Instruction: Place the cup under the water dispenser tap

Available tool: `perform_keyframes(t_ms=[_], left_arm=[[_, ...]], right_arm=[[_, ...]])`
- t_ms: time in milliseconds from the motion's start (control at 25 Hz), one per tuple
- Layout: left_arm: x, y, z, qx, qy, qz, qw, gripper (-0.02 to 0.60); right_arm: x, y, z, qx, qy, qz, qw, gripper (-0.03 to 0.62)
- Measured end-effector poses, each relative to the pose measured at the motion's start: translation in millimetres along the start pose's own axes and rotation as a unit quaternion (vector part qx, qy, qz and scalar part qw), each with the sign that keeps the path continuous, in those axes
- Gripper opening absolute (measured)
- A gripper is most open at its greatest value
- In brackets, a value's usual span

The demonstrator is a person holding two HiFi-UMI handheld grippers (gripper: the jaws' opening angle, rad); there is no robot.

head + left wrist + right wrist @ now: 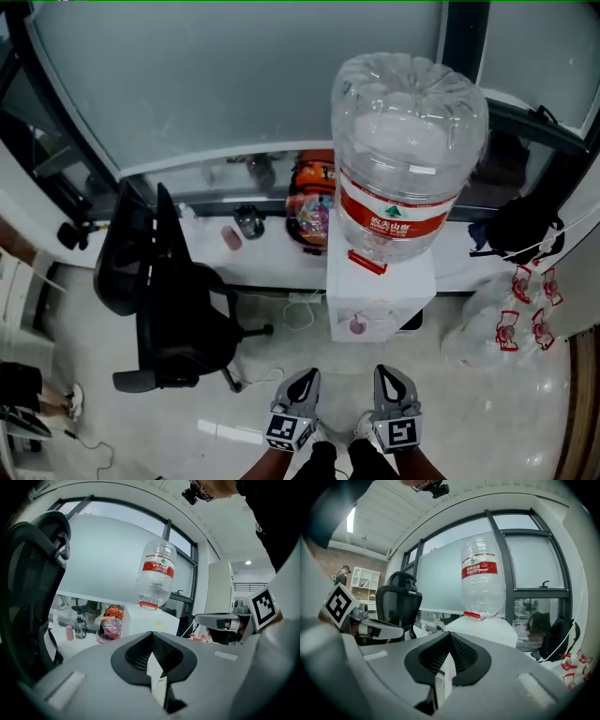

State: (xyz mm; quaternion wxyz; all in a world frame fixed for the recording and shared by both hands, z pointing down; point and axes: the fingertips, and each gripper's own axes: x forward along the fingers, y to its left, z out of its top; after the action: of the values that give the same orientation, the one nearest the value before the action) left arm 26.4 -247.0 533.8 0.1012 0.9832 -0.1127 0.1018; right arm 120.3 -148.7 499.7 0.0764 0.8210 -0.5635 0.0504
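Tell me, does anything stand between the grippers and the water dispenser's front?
Nothing visible does. Only bare floor lies between the left gripper, the right gripper and the water dispenser. The black chair stands off to the left. A small pink thing, maybe the cup, sits in the dispenser's recess.

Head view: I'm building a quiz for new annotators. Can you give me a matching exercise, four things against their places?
Things:
1. bottle
2. chair
3. cup
4. black bag

Places:
a. on the floor, left of the dispenser
b. in the dispenser's niche
c. on top of the dispenser
d. at the far right

Pairs: 1-c, 2-a, 3-b, 4-d
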Motion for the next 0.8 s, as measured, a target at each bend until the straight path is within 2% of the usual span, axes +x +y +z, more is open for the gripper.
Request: perform_keyframes(t_ms=[120,440,560,800], left_arm=[[-5,-9,18,0.006,-0.020,-0.009,0.9997,0.017],[-19,-25,49,-0.001,-0.023,-0.009,0.9997,0.017],[-34,-20,62,0.025,-0.032,-0.006,0.9992,0.017],[-41,-32,75,0.070,-0.041,-0.001,0.9967,0.017]], right_arm=[[-7,0,20,-0.006,-0.004,0.002,1.000,0.003],[-21,-8,65,-0.043,-0.019,0.008,0.999,0.002],[-21,1,74,-0.040,-0.029,0.014,0.999,0.002],[-29,-11,87,-0.039,-0.035,0.011,0.999,0.002]])
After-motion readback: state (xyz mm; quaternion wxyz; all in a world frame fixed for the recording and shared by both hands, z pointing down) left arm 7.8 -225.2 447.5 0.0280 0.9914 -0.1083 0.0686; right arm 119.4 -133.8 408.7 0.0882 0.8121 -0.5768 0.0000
